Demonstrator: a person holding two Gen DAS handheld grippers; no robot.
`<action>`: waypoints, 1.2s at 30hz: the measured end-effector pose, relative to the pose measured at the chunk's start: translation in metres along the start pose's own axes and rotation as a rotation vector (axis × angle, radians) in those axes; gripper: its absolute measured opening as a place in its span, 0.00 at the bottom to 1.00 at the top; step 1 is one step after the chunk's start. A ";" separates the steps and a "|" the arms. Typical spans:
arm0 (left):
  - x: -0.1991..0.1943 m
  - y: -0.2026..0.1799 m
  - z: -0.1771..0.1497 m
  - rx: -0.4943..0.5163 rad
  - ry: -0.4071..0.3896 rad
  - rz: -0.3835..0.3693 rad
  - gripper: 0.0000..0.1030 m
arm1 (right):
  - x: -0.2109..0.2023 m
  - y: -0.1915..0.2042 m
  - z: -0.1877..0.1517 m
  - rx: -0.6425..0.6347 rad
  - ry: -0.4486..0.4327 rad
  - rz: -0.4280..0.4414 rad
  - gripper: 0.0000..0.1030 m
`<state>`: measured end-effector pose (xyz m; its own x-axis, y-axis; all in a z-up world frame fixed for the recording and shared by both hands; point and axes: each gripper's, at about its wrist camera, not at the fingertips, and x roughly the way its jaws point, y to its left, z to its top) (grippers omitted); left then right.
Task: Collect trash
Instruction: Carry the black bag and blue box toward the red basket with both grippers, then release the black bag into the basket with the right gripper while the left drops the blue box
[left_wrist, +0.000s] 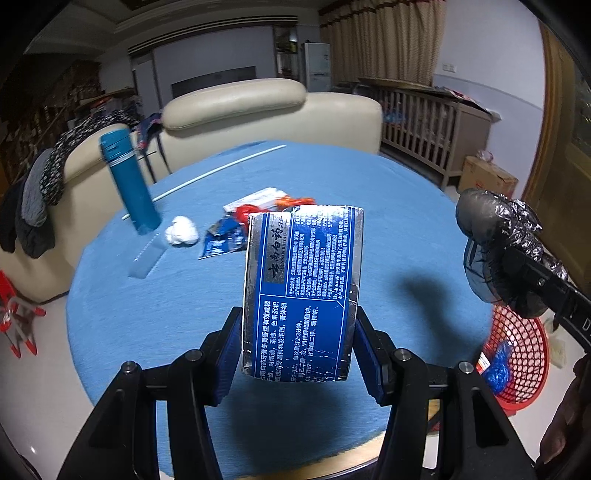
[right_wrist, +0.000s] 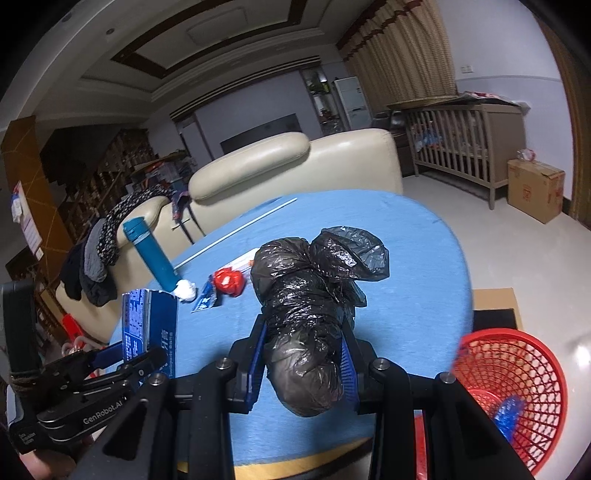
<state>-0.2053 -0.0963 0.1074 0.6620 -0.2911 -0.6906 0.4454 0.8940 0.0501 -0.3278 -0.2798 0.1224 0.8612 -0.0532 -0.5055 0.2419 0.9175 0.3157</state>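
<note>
**Both grippers loaded above the blue table**

Left gripper (left_wrist: 299, 354), seen from its own wrist camera, is clamped on a blue and silver toothpaste box (left_wrist: 301, 291), which stands upright between the blue pads above the blue table (left_wrist: 388, 221). At 11 o'clock from the box a teal bottle (left_wrist: 129, 184) stands on the table, with a white tissue ball (left_wrist: 181, 230) just beside its base. A blue wrapper (left_wrist: 221, 242) and a red wrapper (left_wrist: 245, 214) lie near 12 o'clock, partly hidden behind the box. At 3 o'clock the right gripper's finger enters, carrying a black plastic bag (left_wrist: 495, 254), and a red basket (left_wrist: 517, 365) sits below it, off the table edge.

Right gripper (right_wrist: 304, 360), in its own wrist view, pinches the black plastic bag (right_wrist: 310, 314), a crumpled bundle held above the table. The red basket (right_wrist: 517, 387) is at 4 o'clock, holding something blue. At 9 o'clock the left gripper (right_wrist: 122, 363) holds the toothpaste box (right_wrist: 149, 325).
</note>
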 end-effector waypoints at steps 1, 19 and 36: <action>0.000 -0.005 0.000 0.010 0.001 -0.005 0.57 | -0.002 -0.005 0.000 0.007 -0.003 -0.006 0.36; 0.004 -0.116 0.010 0.215 0.027 -0.164 0.57 | -0.045 -0.130 -0.018 0.145 -0.011 -0.243 0.36; 0.020 -0.205 0.007 0.387 0.060 -0.238 0.57 | -0.046 -0.220 -0.064 0.279 0.106 -0.375 0.36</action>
<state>-0.2792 -0.2877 0.0890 0.4827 -0.4428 -0.7556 0.7811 0.6078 0.1428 -0.4490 -0.4541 0.0250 0.6450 -0.3064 -0.7001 0.6503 0.7012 0.2922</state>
